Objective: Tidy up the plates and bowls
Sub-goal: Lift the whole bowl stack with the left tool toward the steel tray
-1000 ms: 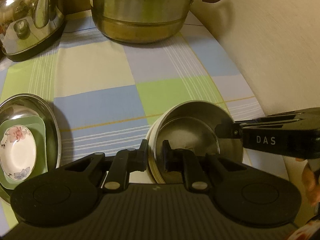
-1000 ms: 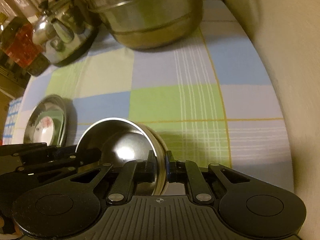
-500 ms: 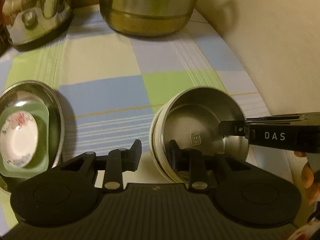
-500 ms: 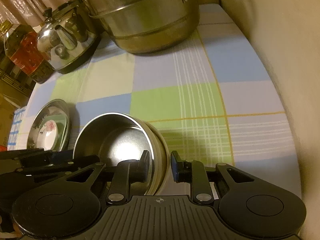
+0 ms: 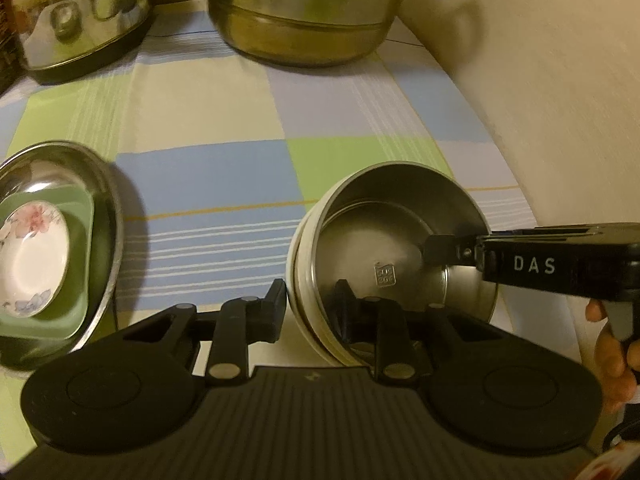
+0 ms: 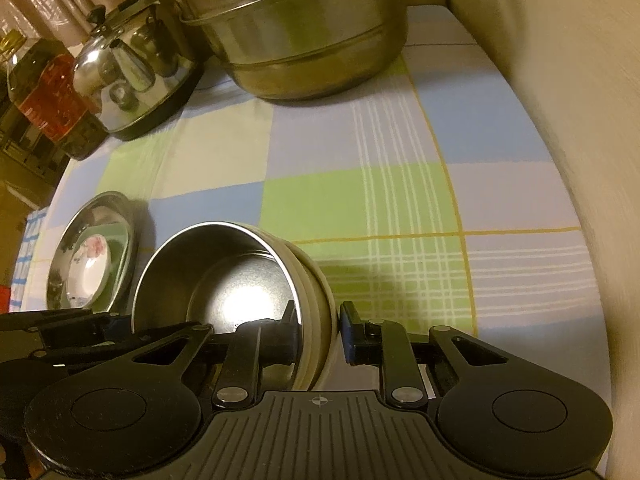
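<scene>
Checked blue-green tablecloth (image 5: 224, 168) against beige wall (image 5: 560, 92), steel pot (image 5: 304, 12) behind.

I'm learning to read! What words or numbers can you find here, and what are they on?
"DAS": white letters on the side of the black right tongs, seen from the left wrist camera.
A small stamped mark on the bottom of the steel bowl: too small and blurred to read.
The red label on the oil bottle: blurred, no words can be read.
Nothing else shows any writing.
</scene>
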`<state>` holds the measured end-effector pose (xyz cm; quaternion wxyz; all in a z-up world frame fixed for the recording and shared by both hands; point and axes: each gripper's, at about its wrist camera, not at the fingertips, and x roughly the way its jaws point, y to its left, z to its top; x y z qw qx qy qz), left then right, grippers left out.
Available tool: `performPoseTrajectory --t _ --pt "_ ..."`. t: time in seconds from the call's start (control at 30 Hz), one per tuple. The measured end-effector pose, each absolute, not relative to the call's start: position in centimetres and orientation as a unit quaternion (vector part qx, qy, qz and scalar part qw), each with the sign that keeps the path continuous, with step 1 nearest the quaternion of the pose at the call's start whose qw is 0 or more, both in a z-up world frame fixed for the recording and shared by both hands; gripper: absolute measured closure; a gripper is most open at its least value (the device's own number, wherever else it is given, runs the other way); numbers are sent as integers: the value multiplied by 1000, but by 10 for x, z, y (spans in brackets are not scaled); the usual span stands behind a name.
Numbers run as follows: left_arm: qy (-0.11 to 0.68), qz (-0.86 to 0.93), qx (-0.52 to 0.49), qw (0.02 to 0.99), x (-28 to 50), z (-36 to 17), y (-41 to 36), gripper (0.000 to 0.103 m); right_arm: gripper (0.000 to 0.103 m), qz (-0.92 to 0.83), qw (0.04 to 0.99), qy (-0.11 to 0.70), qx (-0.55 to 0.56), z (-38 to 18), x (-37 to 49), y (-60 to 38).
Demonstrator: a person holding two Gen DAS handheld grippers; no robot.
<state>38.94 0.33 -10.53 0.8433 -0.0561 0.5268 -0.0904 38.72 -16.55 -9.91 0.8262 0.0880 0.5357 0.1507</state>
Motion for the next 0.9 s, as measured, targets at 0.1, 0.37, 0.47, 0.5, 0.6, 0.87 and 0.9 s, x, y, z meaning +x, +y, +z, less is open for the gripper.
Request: performPoseTrajectory --t 0.1,0.37,0.47,0.5,0.6,0.87,0.9 --pt "529 -77 -63 843 381 -105 14 80 82 162 821 541 87 -99 388 -158" --pt "530 -21 -93 843 351 -104 56 80 82 213 803 552 68 -102 382 -114" --pt "529 0 -104 842 342 -103 70 80 82 231 797 555 57 -103 382 -96" --pt "529 5 -107 842 339 -103 73 80 82 237 795 556 52 -104 381 -89" --pt "527 21 -117 841 332 -103 84 80 82 252 791 556 35 -105 378 -73" --pt "518 30 -136 844 327 -100 95 80 82 283 798 531 -26 -102 371 -50" --pt "516 31 -134 846 327 -100 94 80 82 288 803 520 -34 -99 368 -50"
